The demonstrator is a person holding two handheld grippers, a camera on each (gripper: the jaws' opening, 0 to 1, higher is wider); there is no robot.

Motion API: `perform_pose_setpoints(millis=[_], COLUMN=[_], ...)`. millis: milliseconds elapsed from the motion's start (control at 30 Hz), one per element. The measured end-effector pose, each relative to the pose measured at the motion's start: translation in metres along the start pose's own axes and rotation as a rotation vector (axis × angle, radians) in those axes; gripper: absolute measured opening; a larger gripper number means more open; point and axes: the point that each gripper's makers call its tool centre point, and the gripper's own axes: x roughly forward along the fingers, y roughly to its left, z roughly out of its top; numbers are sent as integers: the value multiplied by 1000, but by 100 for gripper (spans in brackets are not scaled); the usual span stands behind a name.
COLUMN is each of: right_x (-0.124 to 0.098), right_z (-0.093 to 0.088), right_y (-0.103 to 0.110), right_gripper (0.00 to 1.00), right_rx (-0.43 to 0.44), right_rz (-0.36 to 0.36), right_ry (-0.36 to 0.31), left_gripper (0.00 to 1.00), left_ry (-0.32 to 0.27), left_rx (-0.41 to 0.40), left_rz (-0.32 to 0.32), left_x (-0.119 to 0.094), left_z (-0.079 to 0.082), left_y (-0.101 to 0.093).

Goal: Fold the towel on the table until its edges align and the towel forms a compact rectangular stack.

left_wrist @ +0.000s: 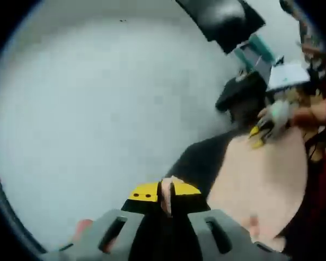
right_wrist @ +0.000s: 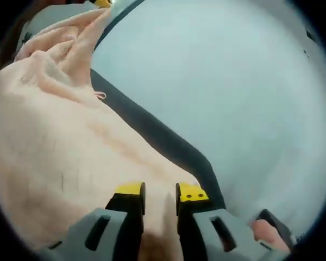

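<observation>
Both my grippers, left gripper (left_wrist: 165, 191) and right gripper (right_wrist: 160, 194), have jaws pinched on the towel's (right_wrist: 60, 157) edge; soft, light, floppy, so I'd probably grip corners.

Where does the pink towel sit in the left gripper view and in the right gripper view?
Left gripper view: the towel spreads across the lower right, and a corner of it is pinched at bottom centre by the left gripper.
Right gripper view: the towel covers the left half, running down to the right gripper, whose fingers clamp its edge.
Shared landmark: the dark mat bordering the towel on the white table.
</observation>
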Motion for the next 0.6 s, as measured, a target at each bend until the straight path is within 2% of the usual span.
perform_pose_setpoints(millis=[33, 67, 100, 167, 200, 233, 267, 300, 367, 400, 467, 600], right_x=[0, 0, 0, 0, 0, 0, 0, 0, 0, 0, 0, -1], right_z=[0, 0, 0, 0, 0, 0, -1, -1, -1, 0, 0, 1], right_y=[0, 0, 0, 0, 0, -1, -1, -1, -2, -2, -1, -1], right_gripper=[19, 19, 19, 19, 19, 19, 19, 19, 19, 19, 20, 20], right_rx=[1, 2, 4, 7, 8, 10, 13, 17, 19, 20, 19, 15], right_rz=[0, 0, 1, -1, -3, -5, -6, -6, -7, -6, -6, -11], right_ry=[1, 1, 2, 3, 4, 7, 9, 9, 10, 9, 9, 12], left_gripper=[5, 5, 5, 5, 5, 5, 6, 6, 12, 20, 31, 33], left_ry=[-14, -2, 33, 85, 118, 133, 124, 112, 167, 166, 137, 121], left_rx=[-16, 11, 24, 83, 98, 82, 50, -12, -137, -200, -238, -263], left_rz=[2, -41, -80, -131, -177, -221, -244, -281, -392, -399, -424, -415], left_x=[11, 22, 30, 45, 50, 54, 55, 54, 42, 38, 26, -2], left_z=[-2, -8, -20, -40, -52, -59, -61, -62, -72, -71, -66, -62], left_y=[-18, -43, -70, -115, -137, -155, -164, -175, -198, -201, -201, -178])
